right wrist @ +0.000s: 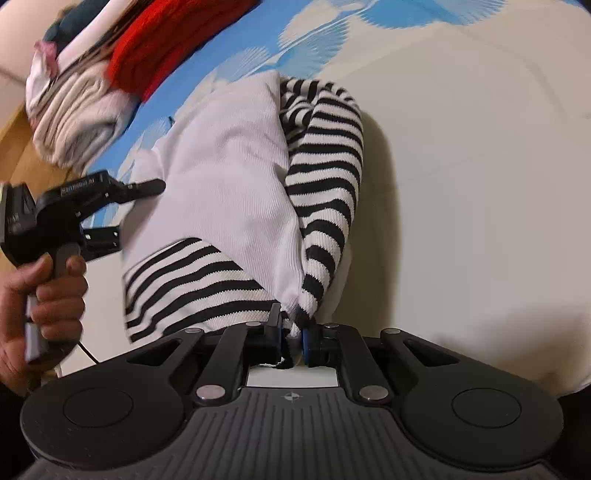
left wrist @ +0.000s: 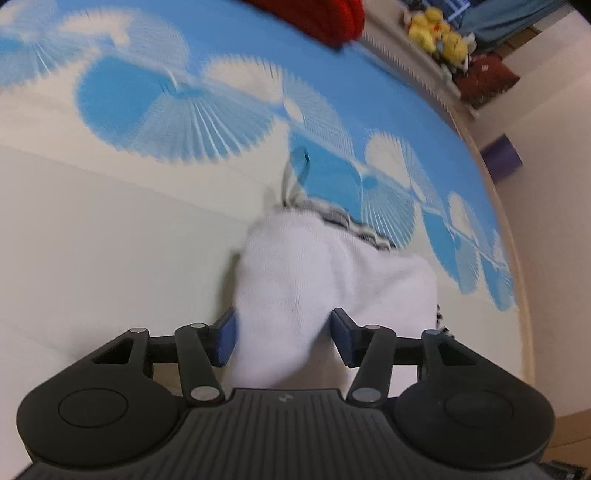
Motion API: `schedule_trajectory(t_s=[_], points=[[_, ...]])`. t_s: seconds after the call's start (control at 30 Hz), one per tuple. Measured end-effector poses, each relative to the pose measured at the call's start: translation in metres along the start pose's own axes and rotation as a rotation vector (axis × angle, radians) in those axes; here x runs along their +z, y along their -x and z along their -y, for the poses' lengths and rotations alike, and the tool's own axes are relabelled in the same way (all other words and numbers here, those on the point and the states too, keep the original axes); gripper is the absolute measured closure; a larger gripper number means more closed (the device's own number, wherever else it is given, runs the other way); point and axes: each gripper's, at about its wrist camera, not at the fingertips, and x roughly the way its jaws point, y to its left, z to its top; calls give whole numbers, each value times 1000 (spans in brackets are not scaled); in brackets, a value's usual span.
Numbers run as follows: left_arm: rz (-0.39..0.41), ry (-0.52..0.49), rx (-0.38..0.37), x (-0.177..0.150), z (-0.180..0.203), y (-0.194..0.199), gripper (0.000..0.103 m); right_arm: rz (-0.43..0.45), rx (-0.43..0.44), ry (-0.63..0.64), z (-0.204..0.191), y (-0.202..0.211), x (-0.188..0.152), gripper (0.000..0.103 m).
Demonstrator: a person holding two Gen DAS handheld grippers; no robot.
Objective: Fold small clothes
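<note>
A small white top (right wrist: 229, 177) with black-and-white striped sleeves (right wrist: 325, 155) lies bunched on a cream and blue bedcover (right wrist: 461, 147). My right gripper (right wrist: 293, 332) is shut on a pinched corner where the white cloth meets a striped sleeve. In the left wrist view, the white cloth (left wrist: 295, 266) fills the gap between the blue pads (left wrist: 225, 339) of my left gripper (left wrist: 284, 339), which stand wide and press on the bunch. From the right wrist view, the left gripper (right wrist: 138, 212) reaches the top's left edge, held by a person's hand (right wrist: 48, 295).
A stack of folded clothes (right wrist: 81, 107) with a red knit (right wrist: 159, 48) on it sits at the bed's far edge. Beyond the bed are yellow soft toys (left wrist: 439, 33) on a shelf, a purple object (left wrist: 502, 157) and floor.
</note>
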Motion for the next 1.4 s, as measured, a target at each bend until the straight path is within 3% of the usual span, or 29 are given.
schedule_trajectory(t_s=[0.07,0.23,0.3,0.37,0.4,0.47,0.6,0.7,0.77,0.83,0.9,0.97,1.03,1.13,1.2,1.3,1.4], points=[[35,-59,24,-9,6,22,34,3,-24,-1,-2,2,-3,94],[10,-231,13,-49,24,46,37,-5,-126,10,-4,-3,-8,95],[-23,-310,72,-70,23,35,38,-1,-171,20,-7,-2,-11,95],[-158,-380,184,-85,21,6,35,1,-197,17,-6,-3,-10,96],[-181,-394,199,-89,19,2,32,2,-206,20,-6,-3,-11,96],[-151,-420,217,-92,20,7,30,1,-222,24,-14,-11,-7,96],[-24,-434,272,-102,30,34,31,22,-257,81,-32,-17,-6,96],[54,-391,203,-106,33,55,31,74,-323,187,-44,-9,-11,92],[49,-380,166,-111,31,58,31,113,-355,250,-53,-5,-15,92],[41,-421,180,-118,34,57,33,130,-370,275,-56,-3,-18,92],[21,-466,208,-121,41,50,47,131,-379,284,-56,-5,-19,92],[-53,-492,242,-126,37,38,59,116,-398,279,-51,-11,-18,99],[-120,-505,256,-130,32,25,59,114,-423,252,-46,-15,-15,100],[-133,-549,260,-131,34,23,59,90,-491,218,-40,-22,-8,103],[-135,-552,255,-130,35,25,59,66,-480,184,-36,-24,-3,103],[-93,-539,226,-122,36,33,55,69,-465,194,-39,-20,5,102],[-14,-516,222,-110,36,43,46,162,-480,210,-45,-3,14,97]])
